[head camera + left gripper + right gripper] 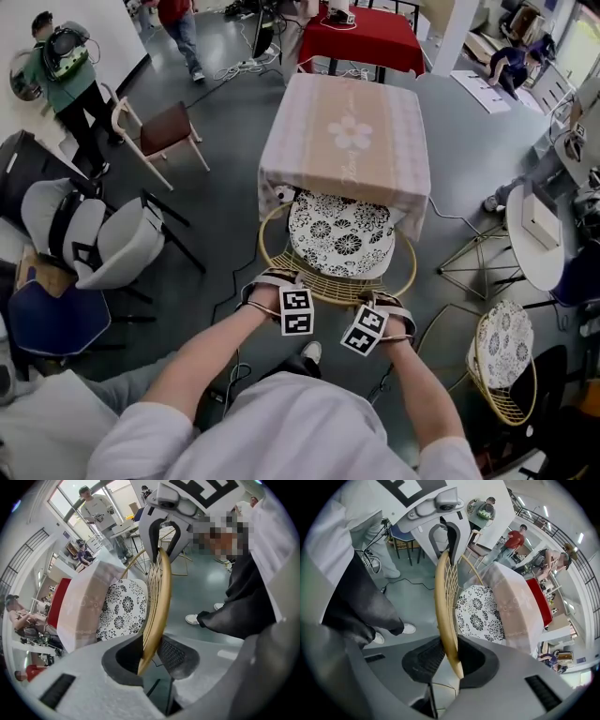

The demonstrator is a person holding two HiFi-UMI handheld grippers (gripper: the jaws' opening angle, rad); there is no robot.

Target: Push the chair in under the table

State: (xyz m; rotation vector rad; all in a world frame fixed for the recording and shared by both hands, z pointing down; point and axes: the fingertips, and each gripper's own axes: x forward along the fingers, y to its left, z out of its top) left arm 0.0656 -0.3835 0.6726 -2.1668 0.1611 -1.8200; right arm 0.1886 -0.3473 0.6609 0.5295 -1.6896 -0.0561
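Grip: left tongs (pixel 151 654), right tongs (pixel 451 660) pinching chair back rim (pixel 161 588) — wicker likely light, stiff — tabletop (pixel 347 131) just beyond tongs.

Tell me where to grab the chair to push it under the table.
Grip the back rim from above, on the side away from the table. It is a thin curved band that fits the jaws; the left gripper and right gripper clamp it side by side, which should push it straight.
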